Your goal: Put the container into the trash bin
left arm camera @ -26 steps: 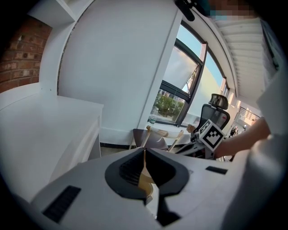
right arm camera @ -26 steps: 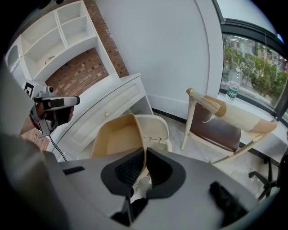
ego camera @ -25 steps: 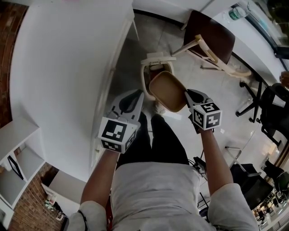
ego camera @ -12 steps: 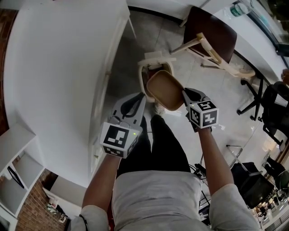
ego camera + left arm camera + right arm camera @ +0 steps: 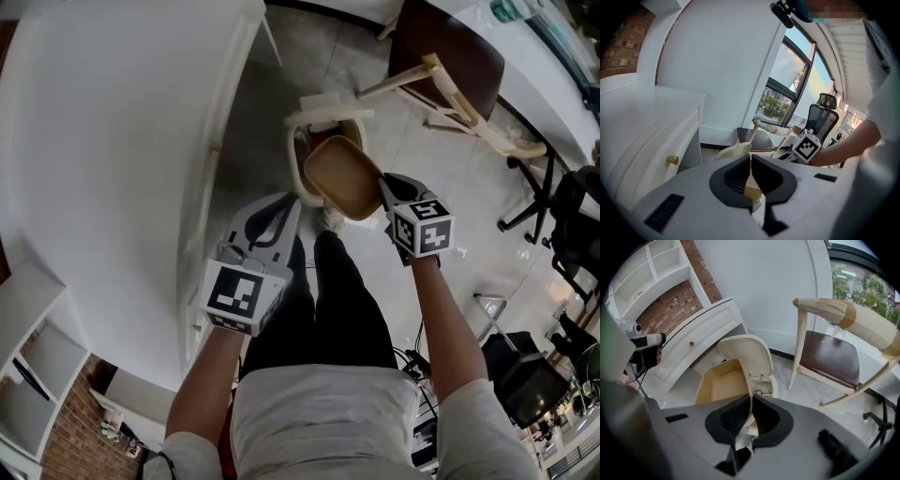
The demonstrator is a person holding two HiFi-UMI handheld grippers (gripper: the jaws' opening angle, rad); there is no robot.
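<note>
The tan, shallow container hangs tilted right above the cream trash bin, whose lid stands open. My right gripper is shut on the container's right rim. In the right gripper view the thin wall runs between the jaws of that gripper, and the bin lid is behind it. My left gripper sits at the container's left edge. In the left gripper view that gripper has its jaws closed, with a sliver of tan rim caught in them.
A white cabinet with a brass drawer knob runs along the left. A wooden chair with a brown seat stands just right of the bin. A black office chair is further right. The person's legs are below the grippers.
Both grippers have sunk with the container, bringing it down closer over the open bin. The grips look unchanged.
</note>
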